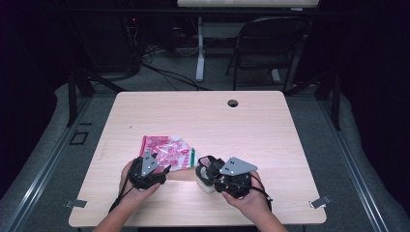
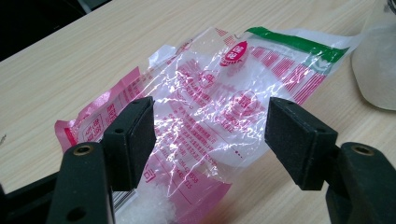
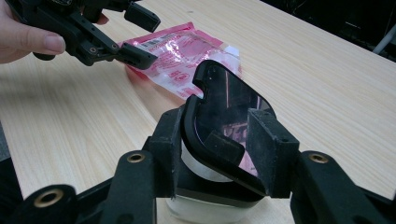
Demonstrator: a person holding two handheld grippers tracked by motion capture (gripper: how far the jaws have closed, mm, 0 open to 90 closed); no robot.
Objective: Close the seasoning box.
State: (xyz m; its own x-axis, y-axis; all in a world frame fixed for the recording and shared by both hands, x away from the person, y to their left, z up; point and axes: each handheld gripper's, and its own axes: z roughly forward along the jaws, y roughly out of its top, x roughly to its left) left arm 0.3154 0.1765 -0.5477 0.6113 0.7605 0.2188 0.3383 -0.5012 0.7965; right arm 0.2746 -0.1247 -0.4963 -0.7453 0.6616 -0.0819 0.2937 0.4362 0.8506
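Plastic bag [image 2: 219, 98], clear with pink print and a green strip along one end, lies flat on the desk [image 1: 270, 125] with white granules in its near corner. Left hand-held gripper [image 2: 210, 135] hovers just over it, jaws spread wide and touching nothing. Just beside the bag stands a white jar [image 1: 205, 181] with a black flip lid [image 3: 224, 126] raised open. Right hand-held gripper [image 3: 212, 154] straddles that lid, jaws spread, one on each side of it.
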